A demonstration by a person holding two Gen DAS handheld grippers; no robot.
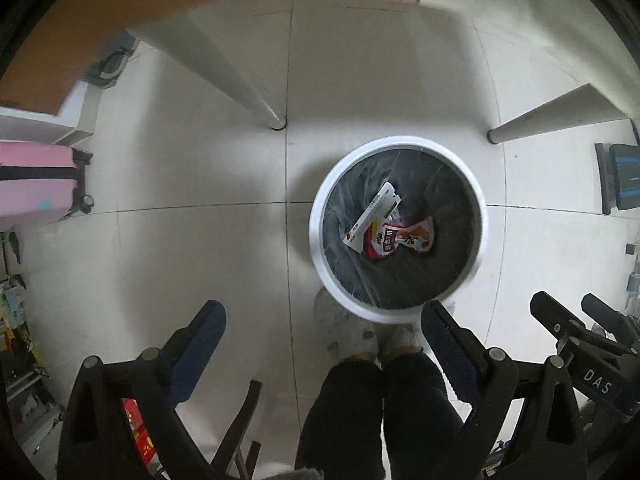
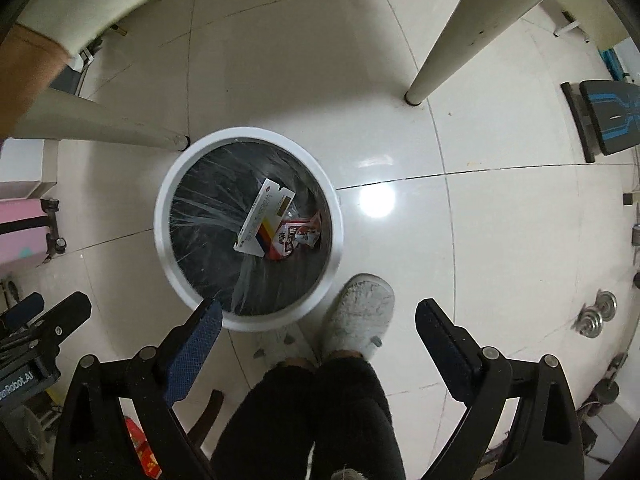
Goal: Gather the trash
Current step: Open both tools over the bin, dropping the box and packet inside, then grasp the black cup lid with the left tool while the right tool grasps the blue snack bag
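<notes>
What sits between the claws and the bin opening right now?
Nothing visible. The bin is open-topped with a box and wrapper already inside; both claws, left and right, are open and empty.

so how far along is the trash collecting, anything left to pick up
Done: a white flat box and a red-and-white snack wrapper already lie inside the bin, on its dark liner.
In hand: nothing. The left gripper and right gripper both hang open and empty above the bin.
Left: no loose trash shows on the floor tiles in either view; anything beyond these views can't be judged.
</notes>
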